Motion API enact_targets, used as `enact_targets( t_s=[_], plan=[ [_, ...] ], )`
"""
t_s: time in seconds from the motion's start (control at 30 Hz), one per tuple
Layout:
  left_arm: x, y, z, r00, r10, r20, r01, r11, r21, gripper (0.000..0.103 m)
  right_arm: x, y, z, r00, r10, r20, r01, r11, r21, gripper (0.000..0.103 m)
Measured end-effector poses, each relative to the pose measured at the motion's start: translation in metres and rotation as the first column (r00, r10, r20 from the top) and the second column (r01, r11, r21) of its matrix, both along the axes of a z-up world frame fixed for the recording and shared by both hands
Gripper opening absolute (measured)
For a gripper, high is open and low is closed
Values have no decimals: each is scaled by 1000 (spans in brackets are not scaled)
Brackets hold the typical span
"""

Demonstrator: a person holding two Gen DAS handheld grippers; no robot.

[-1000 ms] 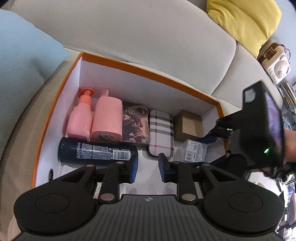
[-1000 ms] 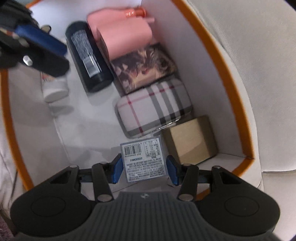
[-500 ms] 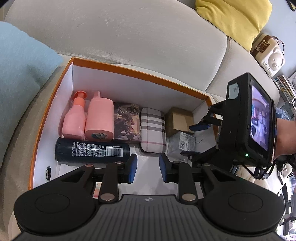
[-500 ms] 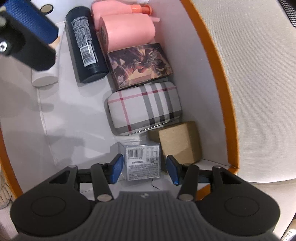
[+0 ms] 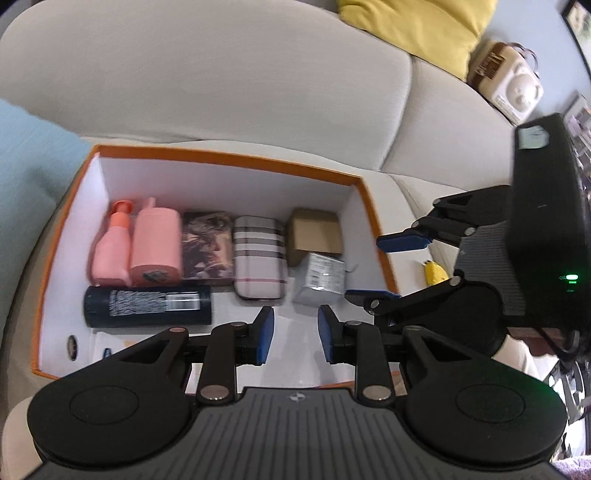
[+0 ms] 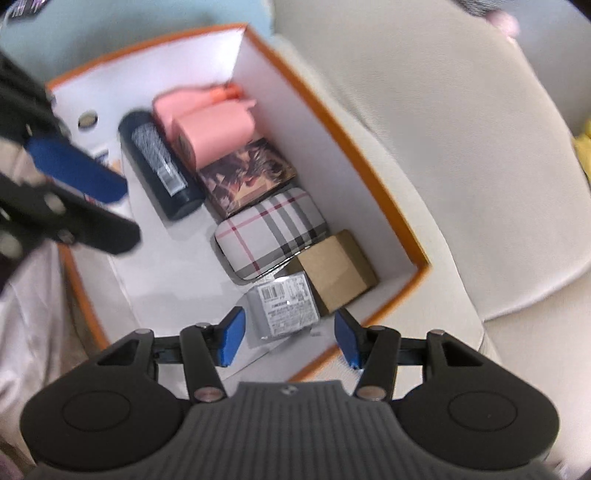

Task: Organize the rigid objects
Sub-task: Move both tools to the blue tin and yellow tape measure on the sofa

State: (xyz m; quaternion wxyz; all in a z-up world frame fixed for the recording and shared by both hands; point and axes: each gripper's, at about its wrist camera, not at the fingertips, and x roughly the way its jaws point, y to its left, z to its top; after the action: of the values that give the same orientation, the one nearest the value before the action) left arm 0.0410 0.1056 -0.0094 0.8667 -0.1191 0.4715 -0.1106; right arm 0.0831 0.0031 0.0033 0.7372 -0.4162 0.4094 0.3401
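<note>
An orange-rimmed white box (image 5: pixel 229 162) (image 6: pixel 391 206) sits on the sofa. Inside lie two pink bottles (image 5: pixel 157 247) (image 6: pixel 214 125), a dark can (image 5: pixel 147 306) (image 6: pixel 159 166), a patterned box (image 5: pixel 208 249) (image 6: pixel 247 177), a plaid case (image 5: pixel 260 266) (image 6: pixel 269 229), a brown carton (image 5: pixel 314 236) (image 6: pixel 338 271) and a clear labelled box (image 5: pixel 321 278) (image 6: pixel 286 304). My left gripper (image 5: pixel 294 335) is open and empty above the box's front. My right gripper (image 6: pixel 289 339) is open and empty, raised above the clear box; it also shows in the left wrist view (image 5: pixel 388 266).
The sofa's beige back cushions (image 5: pixel 221 85) rise behind the box. A yellow pillow (image 5: pixel 417 26) and a cream toy bag (image 5: pixel 506 81) are at far right. A light blue cushion (image 5: pixel 26 155) lies left. A small yellow object (image 5: pixel 434 273) lies on the seat right of the box.
My right gripper has let go of the clear labelled box, opened wider and pulled up and back out of the box. My left gripper has drawn back too.
</note>
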Motion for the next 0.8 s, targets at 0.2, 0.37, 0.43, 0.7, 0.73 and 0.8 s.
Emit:
enact_targets(
  t_s=[0.2,0.37,0.43,0.7,0.73,0.8],
  plan=[
    [-2,-38,6,997,-77,24,77,997,26,32,-16,-43,23,983,-183,26,175,965,194,55],
    [-3,-66,9,991,-128,49,126,991,45,32,-25,-90,37,934,-358,16,333,882,333,58],
    [-3,-75,10,988,-142,63,138,989,55,32,-27,-108,36,906,-423,5,393,845,363,59],
    [6,-111,7,977,-202,64,195,975,102,32,-26,-164,16,813,-579,-59,553,737,387,59],
    [8,-114,6,975,-211,65,204,974,102,32,-24,-170,13,800,-596,-73,573,722,389,59],
    [12,-121,5,972,-225,65,218,971,103,32,-20,-181,9,778,-620,-102,603,691,398,59]
  ],
)
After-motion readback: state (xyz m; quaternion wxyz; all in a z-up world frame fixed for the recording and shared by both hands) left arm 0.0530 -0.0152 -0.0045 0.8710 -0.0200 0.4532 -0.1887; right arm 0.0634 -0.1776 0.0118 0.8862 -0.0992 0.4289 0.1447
